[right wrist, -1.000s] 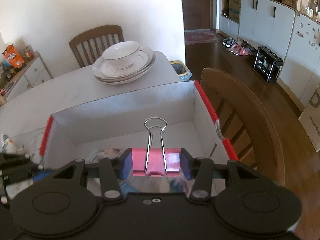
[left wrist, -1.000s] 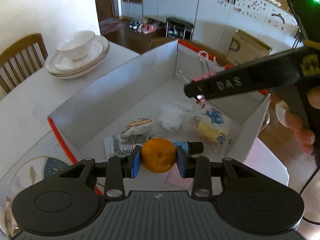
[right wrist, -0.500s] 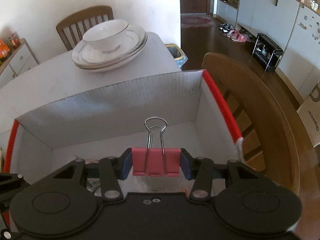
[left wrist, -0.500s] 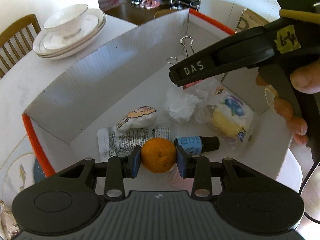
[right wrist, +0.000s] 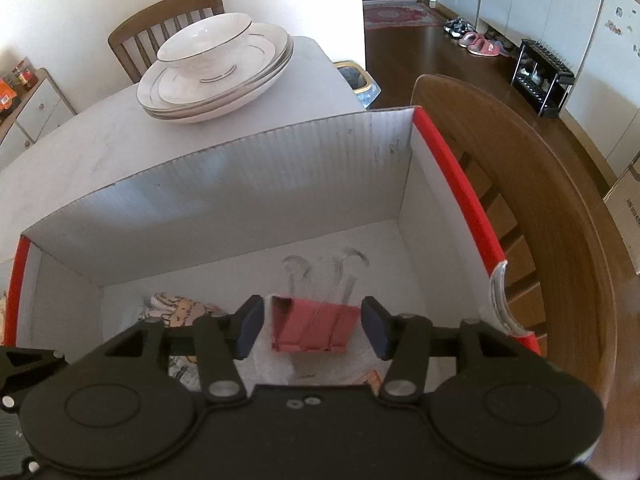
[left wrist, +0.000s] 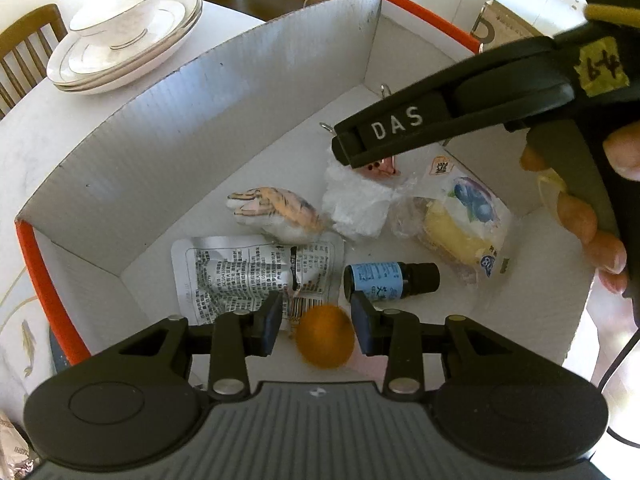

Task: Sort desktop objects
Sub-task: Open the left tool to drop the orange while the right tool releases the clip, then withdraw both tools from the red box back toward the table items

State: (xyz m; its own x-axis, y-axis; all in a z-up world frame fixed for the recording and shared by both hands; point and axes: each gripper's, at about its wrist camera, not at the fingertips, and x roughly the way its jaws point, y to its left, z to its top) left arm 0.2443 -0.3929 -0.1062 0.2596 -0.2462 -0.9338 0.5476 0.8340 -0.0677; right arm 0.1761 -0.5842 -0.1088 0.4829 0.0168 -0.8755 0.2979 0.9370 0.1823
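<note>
left claw [left wrist: 316,326] spread wide over the box, its blue pads [left wrist: 272,326] clear of the orange [left wrist: 325,336], which sits blurred between and below them, touching neither. right claw [right wrist: 313,328] likewise spread, pads apart from the red binder clip [right wrist: 314,330]; the clip's wire handles are motion-blurred, and whether it rests on anything cannot be told.

white cardboard box [left wrist: 168,136] with orange-red taped edges [left wrist: 52,292], seen from above. on its floor, nearest first: a printed foil sachet [left wrist: 248,272] lying flat; a small dark bottle with a blue label [left wrist: 386,280] on its side just right of it; a striped cloth piece [left wrist: 276,212] behind the sachet; crumpled white plastic [left wrist: 356,208] beside that; a wrapped snack cake [left wrist: 460,224] to the right. the floor toward the far corner is bare, and the far wall stands upright.

the box sits on a pale worktop [right wrist: 100,148]. beyond the box's far wall, well apart from it, a bowl [right wrist: 204,46] rests on stacked plates [right wrist: 240,88].

around the worktop: one wooden chair [right wrist: 168,24] at the far side, another chair back [right wrist: 540,208] close along the box's right edge. past these, a dark wood floor [right wrist: 400,48], slippers [right wrist: 478,44], a low black rack [right wrist: 542,76] and white cabinets [right wrist: 540,4].
</note>
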